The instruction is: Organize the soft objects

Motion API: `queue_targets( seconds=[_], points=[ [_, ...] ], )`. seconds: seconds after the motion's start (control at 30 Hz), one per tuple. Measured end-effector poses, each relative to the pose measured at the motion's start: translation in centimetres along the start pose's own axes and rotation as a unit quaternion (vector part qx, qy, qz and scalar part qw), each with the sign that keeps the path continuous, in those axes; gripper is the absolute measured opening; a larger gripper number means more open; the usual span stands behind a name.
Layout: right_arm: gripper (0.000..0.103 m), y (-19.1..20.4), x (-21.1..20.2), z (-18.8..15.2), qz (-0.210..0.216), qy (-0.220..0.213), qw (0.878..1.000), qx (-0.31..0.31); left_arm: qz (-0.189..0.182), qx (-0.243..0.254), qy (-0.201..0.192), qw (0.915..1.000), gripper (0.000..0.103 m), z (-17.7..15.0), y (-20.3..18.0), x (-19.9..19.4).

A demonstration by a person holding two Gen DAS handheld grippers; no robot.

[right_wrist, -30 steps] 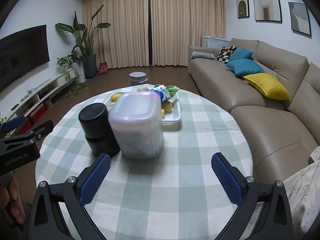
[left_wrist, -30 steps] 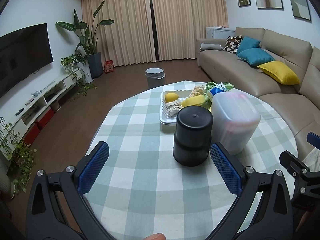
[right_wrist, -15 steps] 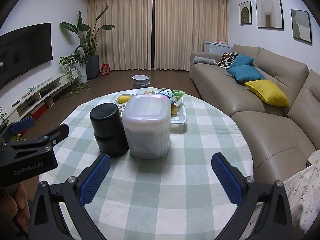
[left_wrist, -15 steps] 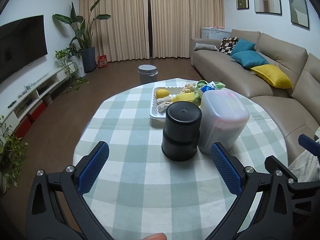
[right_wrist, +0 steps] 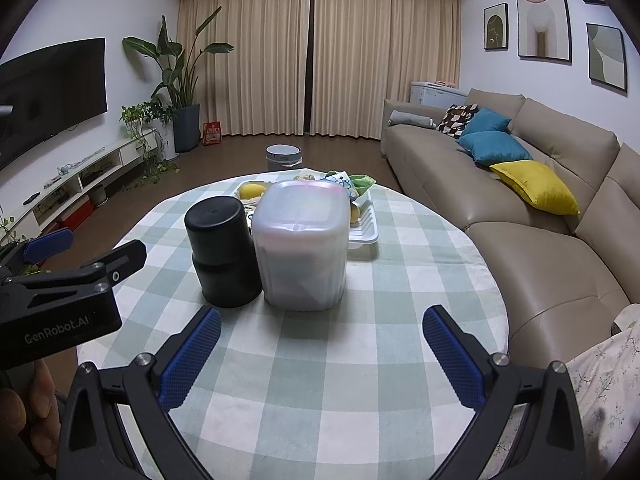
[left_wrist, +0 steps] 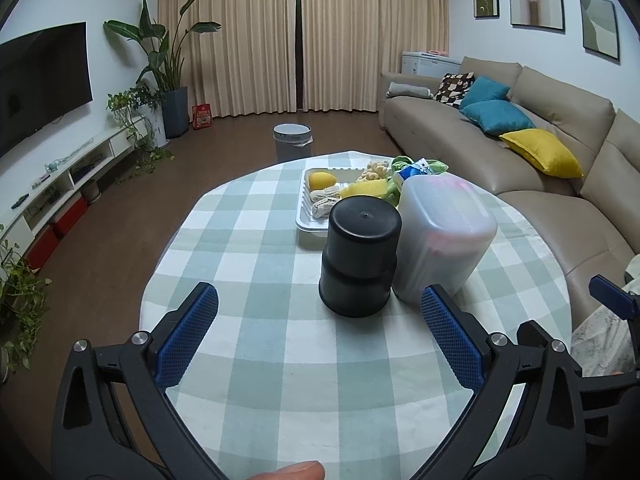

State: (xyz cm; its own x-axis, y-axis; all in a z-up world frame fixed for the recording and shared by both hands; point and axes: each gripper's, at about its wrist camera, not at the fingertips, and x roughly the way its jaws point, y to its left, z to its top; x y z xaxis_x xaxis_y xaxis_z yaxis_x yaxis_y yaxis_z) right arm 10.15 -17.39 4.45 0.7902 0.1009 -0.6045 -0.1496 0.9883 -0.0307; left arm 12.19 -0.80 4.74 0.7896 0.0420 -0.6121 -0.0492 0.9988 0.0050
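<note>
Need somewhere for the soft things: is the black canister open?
Shut: the black canister stands upright with its cap on.

Bare checked cloth (left_wrist: 280,360) up front; black canister (left_wrist: 360,268) and frosted tub (right_wrist: 300,248) side by side, blocking white tray (right_wrist: 366,236).

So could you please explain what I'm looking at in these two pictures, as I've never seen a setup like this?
There is no robot here: a person holds a two-finger tool in each hand, and each tool carries a wide-angle camera looking along its blue-padded fingers. One picture is from the left tool, the other from the right tool, whose view also catches the left tool at its left edge. Both tools are open and hold nothing. Ahead, on a round table with a checked cloth, stand a black canister and a cloudy plastic tub, side by side. Behind them a white tray holds small soft items.
</note>
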Motion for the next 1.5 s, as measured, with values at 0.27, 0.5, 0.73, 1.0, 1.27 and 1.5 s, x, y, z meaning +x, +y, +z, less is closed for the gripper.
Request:
queue_targets(
  seconds=[0.27, 0.5, 0.73, 1.0, 1.27, 1.5],
  points=[
    [0.103, 0.2, 0.2, -0.3, 0.001, 0.004, 1.000, -0.001, 0.002, -0.003, 0.013, 0.9999, 0.103, -0.1, 0.0, 0.5],
    [0.103, 0.2, 0.2, -0.3, 0.000, 0.004, 1.000, -0.002, -0.003, -0.002, 0.024, 0.9997, 0.103, -0.3, -0.1, 0.9],
    [0.103, 0.2, 0.4, -0.7, 0.002, 0.006, 1.000, 0.000, -0.001, -0.001, 0.028, 0.9996, 0.103, -0.4, -0.2, 1.2],
    [0.103, 0.2, 0.6, -0.8, 0.001, 0.007, 1.000, -0.003, -0.001, -0.003, 0.032, 0.9995, 0.103, -0.5, -0.2, 1.4],
    [0.103, 0.0, 0.8, -1.0, -0.001, 0.005, 1.000, -0.001, -0.005, -0.006, 0.034, 0.9994, 0.103, -0.6, -0.4, 1.4],
    [0.103, -0.1, 0.7, -0.9, -0.004, 0.005, 1.000, -0.001, 0.000, -0.010, 0.036, 0.9993, 0.103, -0.5, -0.5, 1.4]
  ],
)
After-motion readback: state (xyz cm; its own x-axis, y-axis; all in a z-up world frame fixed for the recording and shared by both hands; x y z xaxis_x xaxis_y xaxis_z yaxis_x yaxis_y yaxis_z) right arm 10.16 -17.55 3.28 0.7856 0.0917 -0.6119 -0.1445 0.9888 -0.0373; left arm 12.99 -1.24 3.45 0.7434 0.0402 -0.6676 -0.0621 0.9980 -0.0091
